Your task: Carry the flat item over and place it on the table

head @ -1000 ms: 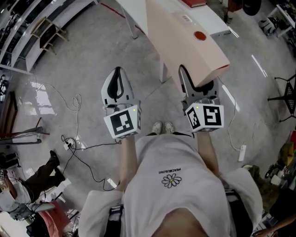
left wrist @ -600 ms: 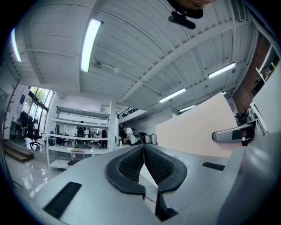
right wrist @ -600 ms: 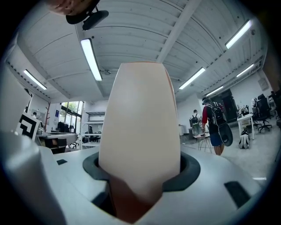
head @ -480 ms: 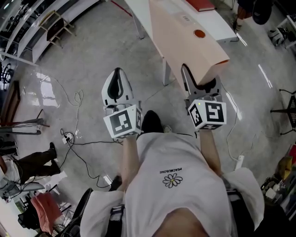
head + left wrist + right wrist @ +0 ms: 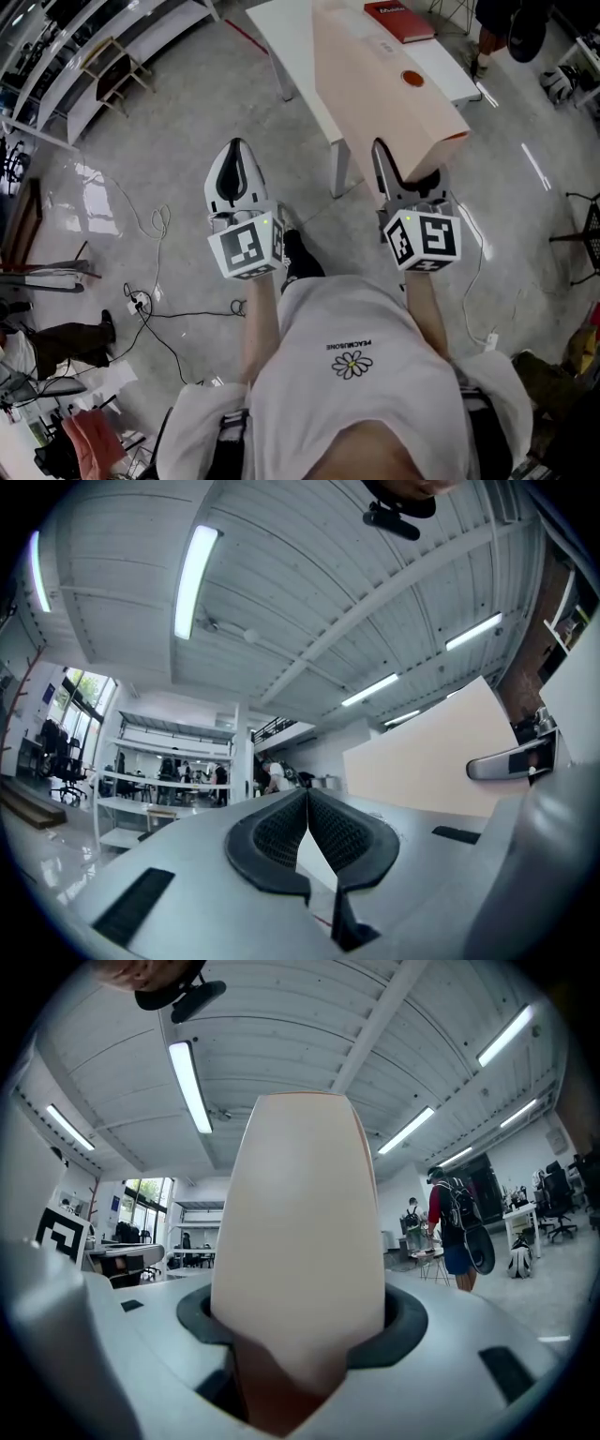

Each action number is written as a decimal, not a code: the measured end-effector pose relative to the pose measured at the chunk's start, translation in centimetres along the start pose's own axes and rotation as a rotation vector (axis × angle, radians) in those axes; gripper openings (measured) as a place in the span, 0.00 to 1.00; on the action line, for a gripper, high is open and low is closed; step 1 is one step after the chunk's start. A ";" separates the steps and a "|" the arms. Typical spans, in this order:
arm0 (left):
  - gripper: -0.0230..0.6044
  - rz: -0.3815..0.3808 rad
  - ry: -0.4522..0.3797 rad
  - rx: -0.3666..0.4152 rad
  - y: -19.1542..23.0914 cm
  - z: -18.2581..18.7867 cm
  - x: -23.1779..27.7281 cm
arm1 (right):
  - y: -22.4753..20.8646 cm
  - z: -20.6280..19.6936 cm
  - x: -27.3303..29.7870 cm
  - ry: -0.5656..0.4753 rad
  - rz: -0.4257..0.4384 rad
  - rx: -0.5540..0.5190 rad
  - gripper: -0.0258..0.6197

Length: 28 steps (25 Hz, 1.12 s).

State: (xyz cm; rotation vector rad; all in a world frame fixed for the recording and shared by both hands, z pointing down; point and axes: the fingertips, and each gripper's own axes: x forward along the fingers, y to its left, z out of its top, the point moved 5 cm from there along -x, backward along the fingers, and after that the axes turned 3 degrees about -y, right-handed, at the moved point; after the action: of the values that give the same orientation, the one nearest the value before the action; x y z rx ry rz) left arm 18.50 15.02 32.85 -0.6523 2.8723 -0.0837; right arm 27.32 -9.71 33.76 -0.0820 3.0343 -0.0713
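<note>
A flat beige box juts forward from my right gripper, which is shut on its near end. The box's far part hangs over the white table. In the right gripper view the box fills the space between the jaws of the right gripper, pads pressed on both sides. My left gripper is held level to the left of the box, over bare floor, jaws shut with nothing in them. In the left gripper view the tips of the left gripper meet, and the box shows at the right.
A red book lies on the table's far part. Black cables trail over the concrete floor at the left. White shelving lines the upper left. A person with a backpack stands off to the right.
Both grippers and the box have moved forward toward the table. The table and red book sit lower and nearer in the head view. The right gripper keeps its hold.
</note>
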 end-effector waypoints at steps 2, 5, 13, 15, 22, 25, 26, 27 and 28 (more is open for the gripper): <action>0.06 -0.016 0.003 -0.010 0.2 -0.2 1.2 | 0.0 -0.2 1.2 0.012 -0.013 0.007 0.49; 0.06 -0.003 0.002 -0.021 1.7 -0.8 3.4 | 0.1 -0.4 3.8 0.005 -0.015 0.000 0.49; 0.06 -0.009 0.003 0.030 8.8 -2.6 12.0 | 2.9 0.9 13.9 -0.044 -0.055 -0.050 0.49; 0.06 -0.028 -0.025 0.059 11.0 -2.4 15.4 | 3.9 1.6 17.7 -0.058 -0.070 -0.075 0.49; 0.06 -0.029 -0.078 0.023 19.0 -1.2 26.3 | 7.2 4.3 31.2 -0.139 -0.072 -0.110 0.49; 0.06 -0.024 -0.067 0.010 22.5 -1.9 29.2 | 8.9 4.6 35.4 -0.157 -0.077 -0.097 0.49; 0.06 -0.017 -0.053 0.006 23.6 -2.3 29.8 | 9.3 4.6 36.3 -0.154 -0.076 -0.099 0.49; 0.06 -0.007 -0.038 0.001 24.5 -2.8 30.4 | 9.6 4.7 37.0 -0.151 -0.075 -0.105 0.49; 0.06 0.006 -0.020 -0.011 25.2 -3.4 31.0 | 9.7 4.9 37.6 -0.150 -0.073 -0.113 0.49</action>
State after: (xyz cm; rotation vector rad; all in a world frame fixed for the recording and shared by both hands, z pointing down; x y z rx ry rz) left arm -20.26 24.34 28.23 -0.6436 2.8573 -0.0602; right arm -10.05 -2.35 24.55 -0.1977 2.8833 0.0966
